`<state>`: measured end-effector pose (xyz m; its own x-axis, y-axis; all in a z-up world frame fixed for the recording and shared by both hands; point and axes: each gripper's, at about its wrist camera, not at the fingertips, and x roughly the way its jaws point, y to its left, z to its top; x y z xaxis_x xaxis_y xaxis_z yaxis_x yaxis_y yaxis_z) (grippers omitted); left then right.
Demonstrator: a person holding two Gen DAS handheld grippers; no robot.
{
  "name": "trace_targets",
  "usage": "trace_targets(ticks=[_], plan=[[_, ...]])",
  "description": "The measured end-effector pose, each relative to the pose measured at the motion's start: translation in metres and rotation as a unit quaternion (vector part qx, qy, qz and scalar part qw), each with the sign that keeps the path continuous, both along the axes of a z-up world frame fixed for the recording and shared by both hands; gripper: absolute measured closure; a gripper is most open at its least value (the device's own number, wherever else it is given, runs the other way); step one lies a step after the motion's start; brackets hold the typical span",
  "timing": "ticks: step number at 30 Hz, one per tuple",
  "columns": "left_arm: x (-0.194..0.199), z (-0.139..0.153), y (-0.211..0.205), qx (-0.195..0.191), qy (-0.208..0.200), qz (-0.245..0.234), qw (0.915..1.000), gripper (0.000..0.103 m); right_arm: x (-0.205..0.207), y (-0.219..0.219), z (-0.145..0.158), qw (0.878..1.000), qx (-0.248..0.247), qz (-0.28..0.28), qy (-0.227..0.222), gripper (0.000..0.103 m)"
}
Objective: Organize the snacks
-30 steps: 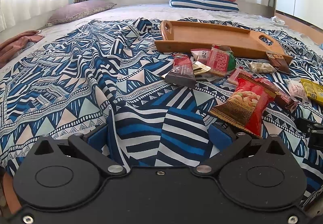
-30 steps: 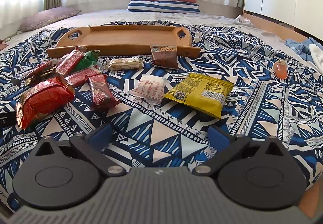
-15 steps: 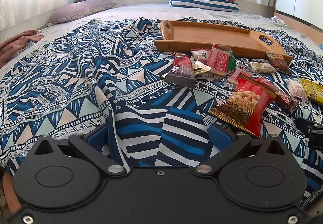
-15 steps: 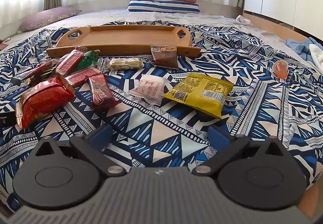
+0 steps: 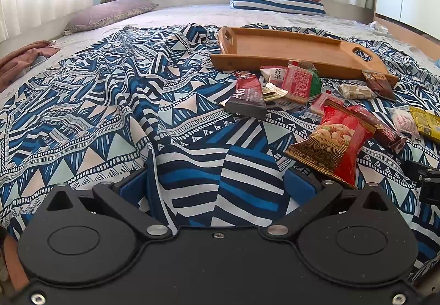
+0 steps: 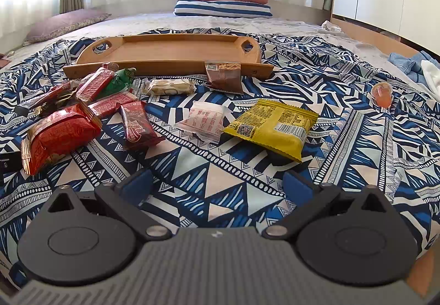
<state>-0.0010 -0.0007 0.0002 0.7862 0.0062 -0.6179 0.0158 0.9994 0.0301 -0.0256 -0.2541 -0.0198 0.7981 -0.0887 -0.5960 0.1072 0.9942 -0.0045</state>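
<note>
Bed covered by a blue-and-white patterned cloth [image 6: 343, 140]; empty wooden handled tray [image 6: 165, 50] at far centre. Snack packets scattered near it: puffy red peanut bag [image 6: 59, 134] left, flat yellow foil pouch [image 6: 272, 126] right. Left gripper [image 5: 217, 184] and right gripper [image 6: 217, 181] both spread, empty. Packets judged light, crinkly, slippery; pinch a sealed edge.

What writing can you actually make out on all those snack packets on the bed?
"FROM NATURE": gold band of the red peanut bag.
Large Chinese characters, not clear enough to quote: small white packet near the wooden tray.
QR code, barcode and fine print, too small to read: yellow packet.
Red print, blurred: white sachet.
Other wrappers: unreadable.
</note>
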Motion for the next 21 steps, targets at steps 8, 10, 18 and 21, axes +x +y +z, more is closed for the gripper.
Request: trace_targets(ticks=[8, 10, 18, 21], plan=[[0.0001, -0.0006, -0.0001, 0.001, 0.000, 0.000, 1.0000, 0.000, -0.0003, 0.0007, 0.0013, 1.000, -0.001, -0.001, 0.002, 0.000], [0.0000, -0.0010, -0.0002, 0.002, -0.001, -0.001, 1.0000, 0.000, -0.0006, 0.0007, 0.0013, 1.000, 0.000, -0.001, 0.001, 0.000], [0.0007, -0.0004, 0.0012, -0.005, 0.003, -0.002, 1.0000, 0.000, 0.0000, -0.0004, 0.0006, 1.000, 0.004, -0.001, 0.006, 0.000], [0.0006, -0.0002, 0.0015, -0.006, 0.003, -0.003, 1.0000, 0.000, 0.0032, -0.0028, 0.0006, 1.000, 0.012, -0.003, 0.009, 0.000]])
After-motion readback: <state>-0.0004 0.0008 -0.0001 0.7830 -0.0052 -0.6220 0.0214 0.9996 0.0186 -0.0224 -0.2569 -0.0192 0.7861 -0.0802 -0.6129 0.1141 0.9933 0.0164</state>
